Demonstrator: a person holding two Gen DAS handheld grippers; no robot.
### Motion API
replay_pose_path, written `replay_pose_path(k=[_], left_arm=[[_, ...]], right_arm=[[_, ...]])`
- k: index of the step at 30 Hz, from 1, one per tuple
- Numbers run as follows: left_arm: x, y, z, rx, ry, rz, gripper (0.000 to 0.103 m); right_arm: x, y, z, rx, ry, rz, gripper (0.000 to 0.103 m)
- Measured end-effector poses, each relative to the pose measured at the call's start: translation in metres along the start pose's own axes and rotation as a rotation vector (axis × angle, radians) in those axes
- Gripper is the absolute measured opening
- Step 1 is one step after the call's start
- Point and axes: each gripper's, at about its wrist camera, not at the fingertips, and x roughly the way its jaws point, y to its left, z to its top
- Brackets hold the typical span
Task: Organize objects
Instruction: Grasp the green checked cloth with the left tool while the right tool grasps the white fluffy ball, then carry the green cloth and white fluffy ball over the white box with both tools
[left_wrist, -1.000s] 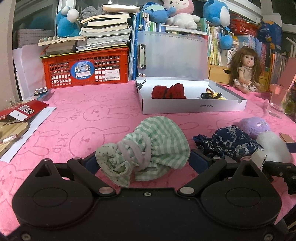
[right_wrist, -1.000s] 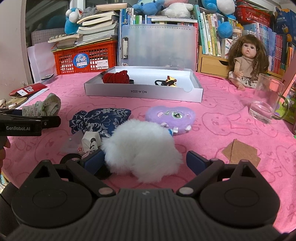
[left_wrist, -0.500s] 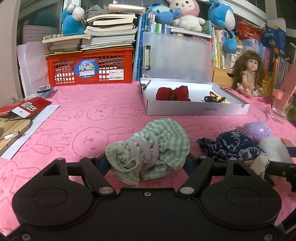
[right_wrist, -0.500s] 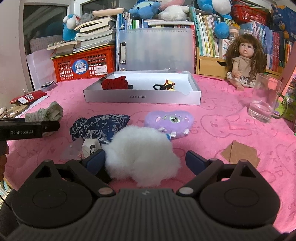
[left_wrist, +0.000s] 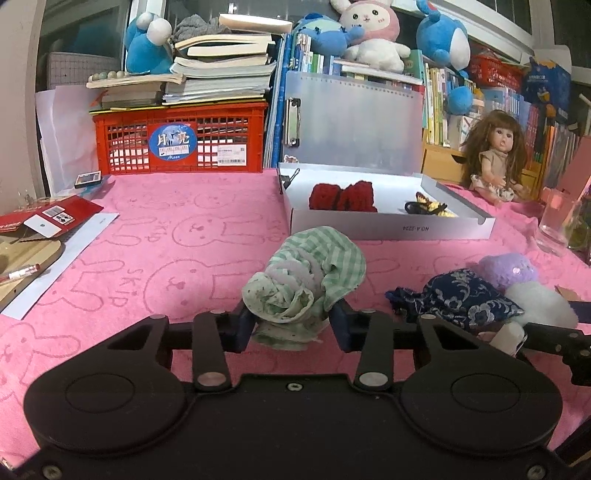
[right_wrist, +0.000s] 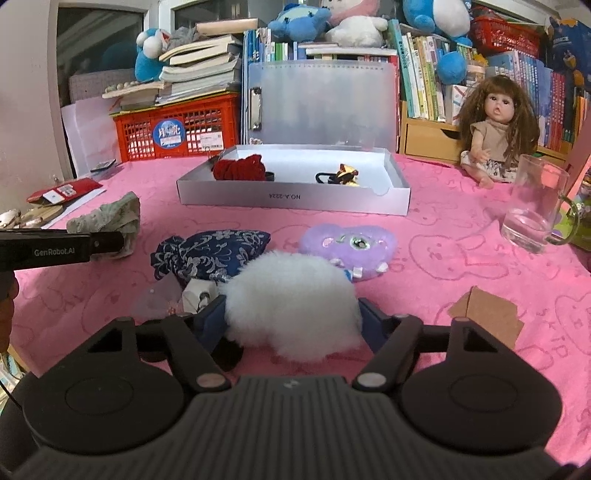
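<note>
over on the far left there's a red card packet and a pen lying on flat paper and a wooden board, then a red plastic lattice crate with a loose stack of books piled on top. everything sits on a fuzzy pink towel-like cloth printed with bunny outlines.

the left gripper has its two dark blue pads squeezed onto a crumpled green checked fabric bundle, soft cotton-looking stuff, part gingham and part tiny floral print. it's bunched up between the fingers, in front of the box.

next is a navy floral drawstring pouch, wrinkly cloth, lying flat just beside a small white plastic bit.

the right gripper is closed in around a white fluffy pompom, a round shaggy fur ball that fills the gap, both pads pressing its sides. right behind it, touching, is a lilac plush heart-shaped thing with shiny bits on top.

further back, the shallow white cardboard box has its translucent lid standing up. inside: a red knitted bow at the left end, and a small black and gold hair tie toward the right.

then a brown cardboard scrap, a clear glass mug, and a long-haired doll sitting at the back.
</note>
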Motion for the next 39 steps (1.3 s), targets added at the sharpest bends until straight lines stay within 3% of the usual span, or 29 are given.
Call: replay_pose_path(k=[23,39], left_arm=[[-0.011,-0.01,0.02,-0.005,-0.052,-0.046,0.04],[0.017,-0.019,0.062,-0.003,-0.048,-0.094,0.04]], right_arm=[[-0.021,-0.008,0.021,0.029,-0.102,-0.028,0.071],[-0.002,-0.035,0.067,0.079,-0.16,-0.051,0.072]])
